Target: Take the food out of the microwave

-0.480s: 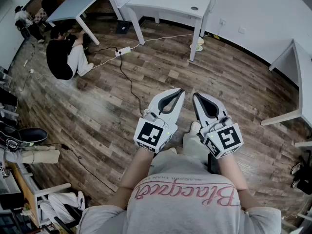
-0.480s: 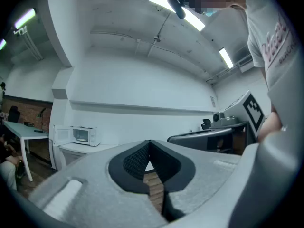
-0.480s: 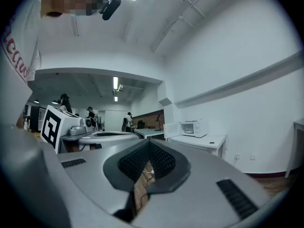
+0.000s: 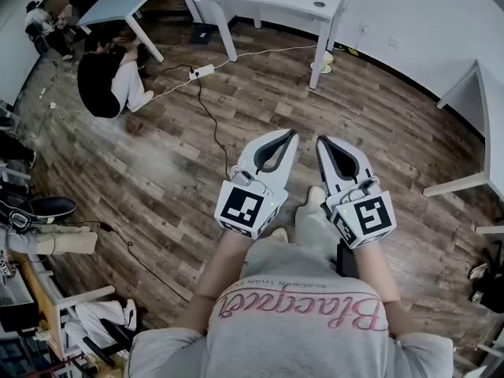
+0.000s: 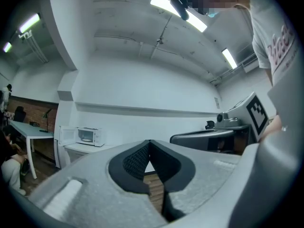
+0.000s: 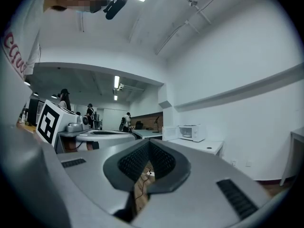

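Brown wood-plank floor [image 4: 378, 132] runs under a white rectangular table [image 4: 283, 2] beside a plain white wall [image 4: 425, 22]; ceiling strip lights [image 5: 178, 6] glow.

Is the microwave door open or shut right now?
Open: the door stands swung out left of the microwave.

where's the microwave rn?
The microwave sits on the white table against the far wall, left of centre in the left gripper view and right of centre in the right gripper view.

Floor [image 4: 370, 132]: wood planks w/ matt finish
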Demonstrator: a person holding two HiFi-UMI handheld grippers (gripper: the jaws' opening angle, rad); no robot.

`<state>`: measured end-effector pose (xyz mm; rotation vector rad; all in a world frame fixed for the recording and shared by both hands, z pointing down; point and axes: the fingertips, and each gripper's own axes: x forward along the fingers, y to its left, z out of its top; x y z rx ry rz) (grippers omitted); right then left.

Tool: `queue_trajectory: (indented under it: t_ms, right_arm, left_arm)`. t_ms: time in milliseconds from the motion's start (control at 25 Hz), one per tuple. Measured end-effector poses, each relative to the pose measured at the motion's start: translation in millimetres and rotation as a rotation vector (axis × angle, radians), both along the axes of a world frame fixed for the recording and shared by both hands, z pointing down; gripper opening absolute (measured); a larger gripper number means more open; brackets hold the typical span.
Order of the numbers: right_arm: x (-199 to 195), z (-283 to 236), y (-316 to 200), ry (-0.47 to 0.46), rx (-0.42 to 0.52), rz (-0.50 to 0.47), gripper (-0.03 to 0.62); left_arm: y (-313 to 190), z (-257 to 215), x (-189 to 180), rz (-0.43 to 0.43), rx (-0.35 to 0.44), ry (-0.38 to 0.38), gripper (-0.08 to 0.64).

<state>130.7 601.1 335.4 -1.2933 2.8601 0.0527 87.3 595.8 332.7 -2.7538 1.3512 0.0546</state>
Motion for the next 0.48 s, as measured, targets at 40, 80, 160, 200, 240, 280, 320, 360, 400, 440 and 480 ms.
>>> queue_trajectory:
  t_ms: [40,80,160,200,240,280,320,360,400,440,480]
  right_arm:
    - [-1,0,-2,-0.001,0.003,-0.004,0.009]
    - [-1,0,-5,-0.008,0.009,-0.014,0.009]
    - [-2,-2,-11,-0.034,0.021,-0.041,0.009]
    - [-1,-2,-16,-0.044,0.02,-0.05,0.009]
    - [0,-1,-23,-0.046,0.017,-0.055,0.009]
    - [1,1,-30,-0.04,0.014,-0.058,0.009]
    - [3,2,-37,-0.032,0.013,-0.062,0.009]
    - [5,3,-45,-0.024,0.013,-0.068,0.009]
    - [6,3,-52,-0.017,0.015,-0.076,0.009]
    - [8,2,-60,-0.012,0.019,-0.086,0.009]
    - [10,2,-68,-0.007,0.024,-0.095,0.009]
  left_arm:
    - [-3,2,0,-0.003,-0.007,0.0,0.003]
    - [-7,3,-1,-0.008,-0.013,0.002,0.003]
    - [-17,5,-3,-0.025,-0.022,0.011,0.003]
    - [-23,5,-4,-0.036,-0.023,0.015,0.003]
    - [-30,5,-4,-0.048,-0.022,0.018,0.003]
    - [-37,5,-4,-0.059,-0.022,0.021,0.003]
    - [-45,5,-3,-0.068,-0.022,0.025,0.003]
    - [-53,4,-2,-0.077,-0.023,0.029,0.003]
    - [-61,3,-1,-0.084,-0.022,0.034,0.003]
    - [-70,3,1,-0.091,-0.021,0.038,0.003]
    - [-78,2,3,-0.098,-0.02,0.04,0.003]
